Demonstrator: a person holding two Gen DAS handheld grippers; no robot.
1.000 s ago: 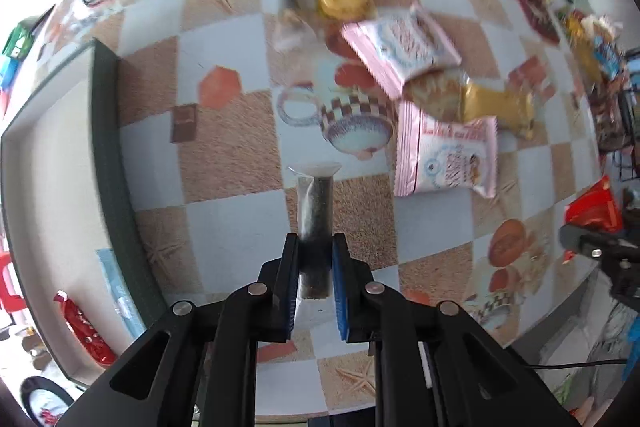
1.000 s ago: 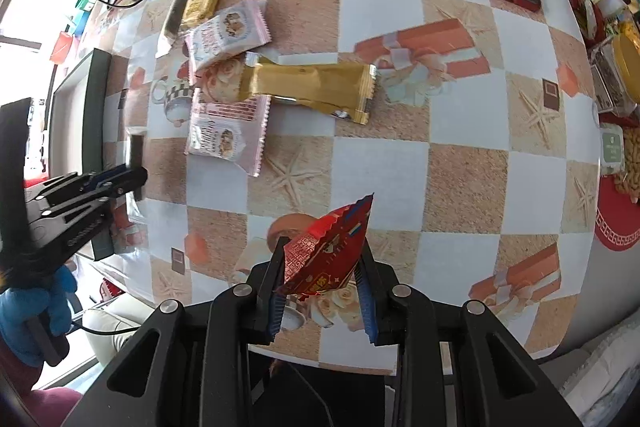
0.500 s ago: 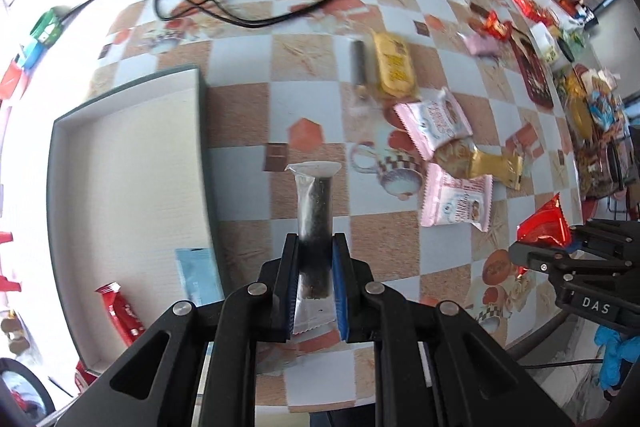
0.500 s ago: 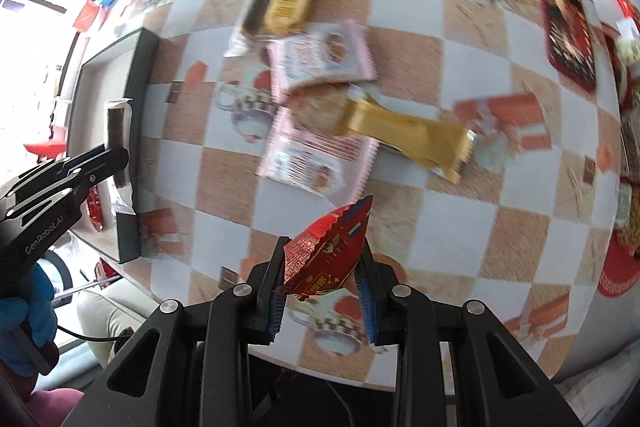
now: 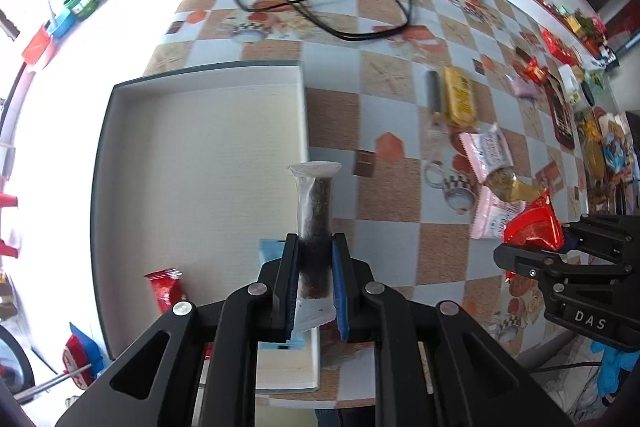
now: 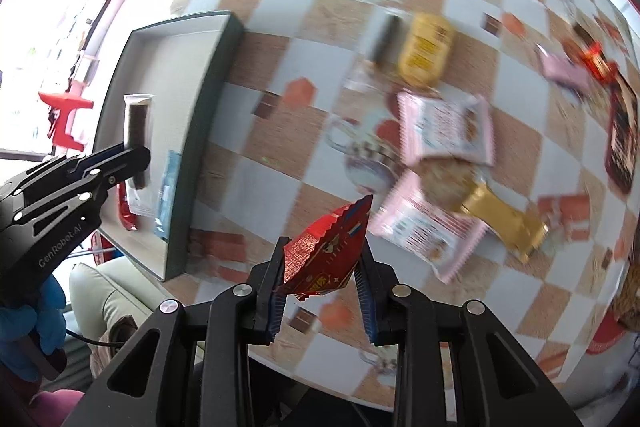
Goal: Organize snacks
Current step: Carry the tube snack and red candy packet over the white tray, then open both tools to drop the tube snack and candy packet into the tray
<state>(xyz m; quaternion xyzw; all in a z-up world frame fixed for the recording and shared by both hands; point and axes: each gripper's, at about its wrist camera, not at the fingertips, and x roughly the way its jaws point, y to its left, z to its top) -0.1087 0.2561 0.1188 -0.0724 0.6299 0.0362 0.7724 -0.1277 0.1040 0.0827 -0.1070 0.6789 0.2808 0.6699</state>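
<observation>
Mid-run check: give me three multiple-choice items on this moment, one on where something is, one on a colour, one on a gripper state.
1. Where does the light blue flat packet lie?
A. in the shallow grey-rimmed tray
B. on the black cable
C. under the yellow bar

2. What colour is the crinkled foil packet in the right hand-held gripper?
A. green
B. red
C. white

3. The left hand-held gripper is
A. open, holding nothing
B. shut on the clear-wrapped dark snack stick
C. out of view

Answers: 1 A, it lies inside the tray wall; 2 B, red foil shows; 3 B, the pads clamp the stick.
</observation>
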